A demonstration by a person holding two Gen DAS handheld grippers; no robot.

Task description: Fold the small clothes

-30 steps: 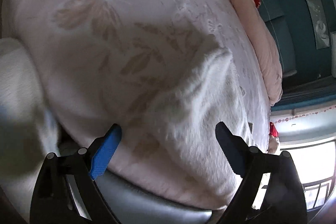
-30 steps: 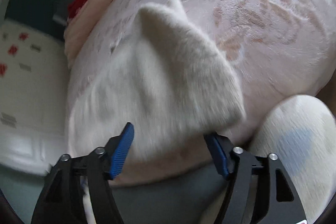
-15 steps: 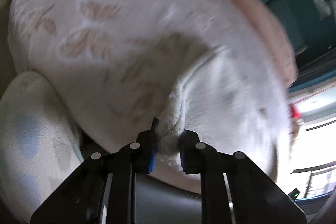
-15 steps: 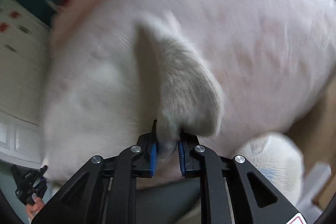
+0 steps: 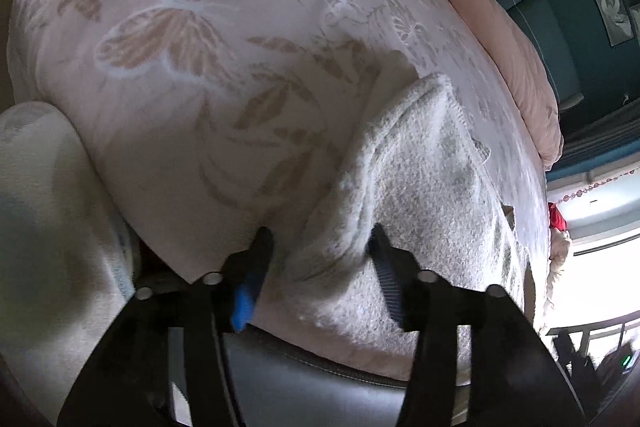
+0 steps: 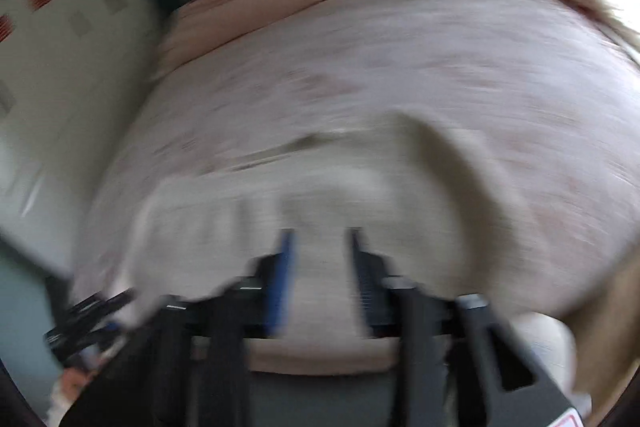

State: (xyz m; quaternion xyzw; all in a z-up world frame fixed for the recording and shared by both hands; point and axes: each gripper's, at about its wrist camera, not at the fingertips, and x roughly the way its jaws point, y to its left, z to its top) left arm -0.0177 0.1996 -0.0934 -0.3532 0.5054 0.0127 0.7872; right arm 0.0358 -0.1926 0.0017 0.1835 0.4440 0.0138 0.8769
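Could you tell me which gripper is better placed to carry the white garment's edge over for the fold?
Right. The right gripper, whose jaws have just been closing, already pinches the white garment. On the left gripper, the jaws have just been opening and stand loose around a ridge of it.

Motion blur smears the whole right wrist view, so the bedspread's (image 6: 400,75) pattern dissolves into streaks, the fleece garment's (image 6: 328,203) edges are uncertain, and whether the right gripper's (image 6: 320,239) pads actually press that cloth cannot be told.
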